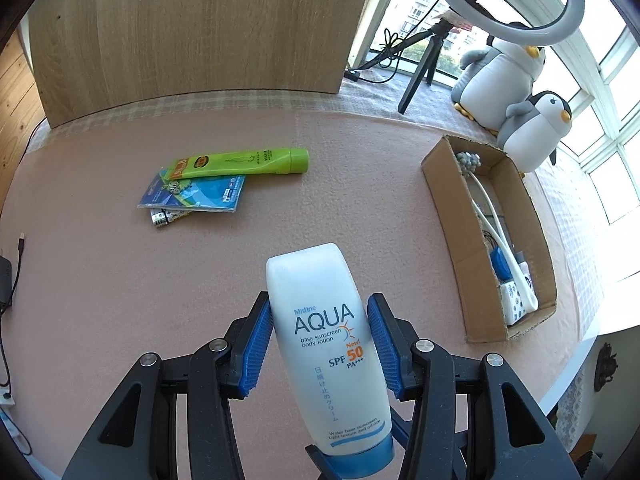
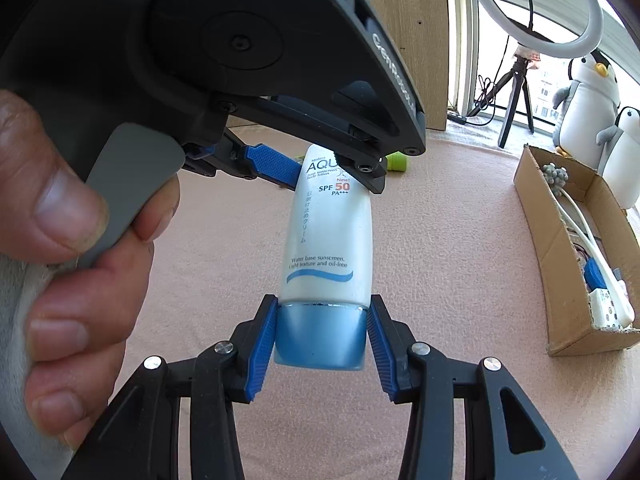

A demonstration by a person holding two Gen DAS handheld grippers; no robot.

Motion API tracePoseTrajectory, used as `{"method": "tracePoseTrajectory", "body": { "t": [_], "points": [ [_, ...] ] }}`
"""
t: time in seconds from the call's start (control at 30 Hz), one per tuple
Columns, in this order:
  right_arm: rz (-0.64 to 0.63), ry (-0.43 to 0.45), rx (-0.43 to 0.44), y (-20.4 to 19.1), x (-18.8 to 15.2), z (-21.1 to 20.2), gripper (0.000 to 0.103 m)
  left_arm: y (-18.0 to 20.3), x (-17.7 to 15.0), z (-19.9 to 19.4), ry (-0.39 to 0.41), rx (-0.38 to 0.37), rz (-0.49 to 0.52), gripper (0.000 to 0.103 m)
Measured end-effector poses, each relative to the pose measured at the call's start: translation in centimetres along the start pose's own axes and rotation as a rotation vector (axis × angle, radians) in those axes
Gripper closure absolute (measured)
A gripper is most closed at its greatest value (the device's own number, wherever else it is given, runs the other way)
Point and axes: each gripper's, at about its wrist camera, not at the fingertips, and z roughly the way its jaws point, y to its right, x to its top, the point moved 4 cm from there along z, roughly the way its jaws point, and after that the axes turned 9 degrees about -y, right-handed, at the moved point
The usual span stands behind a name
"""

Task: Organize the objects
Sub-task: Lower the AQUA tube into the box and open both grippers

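A white sunscreen bottle (image 1: pixel 328 344) with a blue cap is held above the pink table cover by both grippers at once. My left gripper (image 1: pixel 320 340) is shut on its white body, blue pads pressing both sides. In the right wrist view my right gripper (image 2: pixel 322 340) is shut on the bottle's blue cap (image 2: pixel 320 338), and the left gripper (image 2: pixel 320 168) clamps the bottle (image 2: pixel 328 236) farther up. A person's hand (image 2: pixel 68 248) squeezes the left gripper's grey trigger. A green tube (image 1: pixel 244 162) lies on flat packets (image 1: pixel 196 196) to the far left.
An open cardboard box (image 1: pixel 448 208) at the right holds a white cable, a blue item and a small white box. Two plush penguins (image 1: pixel 516 92), a ring light on a tripod (image 1: pixel 424 64) and a wooden panel (image 1: pixel 200 32) stand behind. Cables (image 1: pixel 16 264) run along the left edge.
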Motion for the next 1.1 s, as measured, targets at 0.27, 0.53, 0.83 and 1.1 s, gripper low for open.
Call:
{"method": "tracePoseTrajectory", "body": {
  "t": [0.27,0.53,0.83,1.1],
  "points": [
    [0.070,0.042,-0.056,5.2,0.6,-1.9,0.063,7.5,2.6,0.6,0.007,-0.020,0.100,0.052],
    [0.127,0.067,-0.127,11.8,0.7,-4.0,0.063,16.4,5.0,2.2,0.013,-0.048,0.186,0.052],
    [0.187,0.072,-0.189,18.1,0.1,-5.1,0.063,23.0,6.2,4.8,-0.010,-0.080,0.258,0.052],
    [0.212,0.045,-0.256,20.6,-0.1,-4.5,0.062,24.0,7.1,6.3,0.010,-0.006,0.298,0.028]
  ]
}}
